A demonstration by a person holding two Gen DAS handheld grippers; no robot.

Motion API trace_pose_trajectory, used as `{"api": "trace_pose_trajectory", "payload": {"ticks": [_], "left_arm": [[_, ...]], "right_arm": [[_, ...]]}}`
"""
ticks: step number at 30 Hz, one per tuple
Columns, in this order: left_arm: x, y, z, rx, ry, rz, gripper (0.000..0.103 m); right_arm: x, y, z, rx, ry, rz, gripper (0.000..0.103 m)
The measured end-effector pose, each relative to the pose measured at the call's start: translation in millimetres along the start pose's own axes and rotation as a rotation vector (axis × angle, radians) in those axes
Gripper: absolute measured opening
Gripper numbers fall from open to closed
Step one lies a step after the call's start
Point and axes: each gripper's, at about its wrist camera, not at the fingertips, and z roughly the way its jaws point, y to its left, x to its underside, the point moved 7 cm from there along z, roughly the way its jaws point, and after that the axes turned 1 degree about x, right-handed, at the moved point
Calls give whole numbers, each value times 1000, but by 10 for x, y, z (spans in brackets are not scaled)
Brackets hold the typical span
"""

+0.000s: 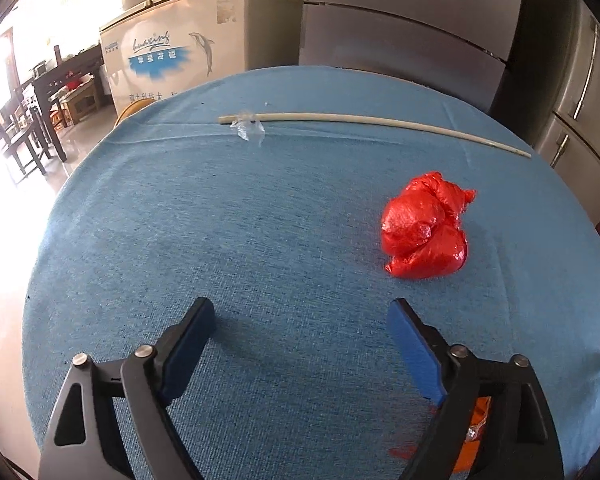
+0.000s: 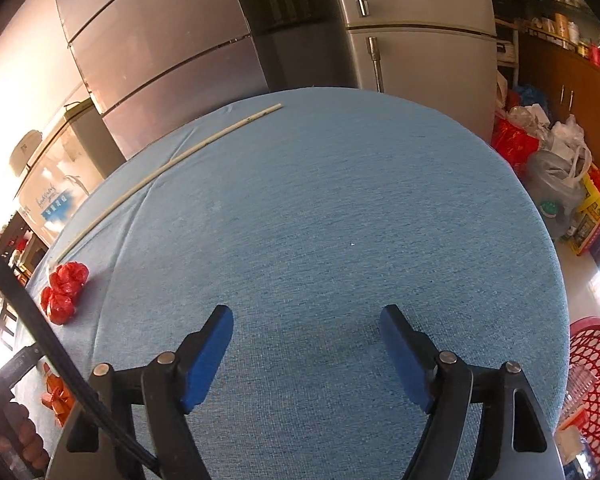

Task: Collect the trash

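Left wrist view: left gripper (image 1: 302, 312) spread wide, nothing between the blue pads (image 1: 414, 354), poised low over the near part of the round table (image 1: 220, 240) with its blue cloth. Crumpled red plastic bag (image 1: 424, 226) lies ahead and to the right, toward the table's right edge, apart from the fingers. Long pale stick (image 1: 374, 122) runs along the far edge; a scrap of clear plastic film (image 1: 248, 128) touches its left end. Something orange (image 1: 478, 424), half hidden behind the right finger, sits at the near edge; cannot tell what it is. Likely step: go for the red bag. Best done by swinging right so the bag sits centred between the pads, then closing on its bulk, not the loose twisted corner, since thin film may slip. Path looks unobstructed. White chest freezer (image 1: 188, 40) and steel refrigerators (image 1: 400, 28) stand behind. Right wrist view: right gripper (image 2: 306, 320) also fully open and empty, over bare cloth mid-table. Red bag (image 2: 64, 292) shows near the left edge, stick (image 2: 168, 168) beyond it. An orange ribbon bow (image 2: 58, 396) at the near left edge. Red mesh basket (image 2: 592, 368) stands off the table's right edge, a probable drop spot; bags clutter (image 2: 556, 164) the floor beyond.
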Motion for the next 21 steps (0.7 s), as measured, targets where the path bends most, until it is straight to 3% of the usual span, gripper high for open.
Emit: {"api": "trace_pose_trajectory", "payload": {"ticks": [4, 21], "left_arm": [[5, -71, 47, 27, 15, 27, 100], [22, -155, 112, -18, 37, 81, 103]], "right_arm": [[-3, -17, -12, -17, -5, 13, 80], [-43, -9, 23, -52, -1, 6, 87]]}}
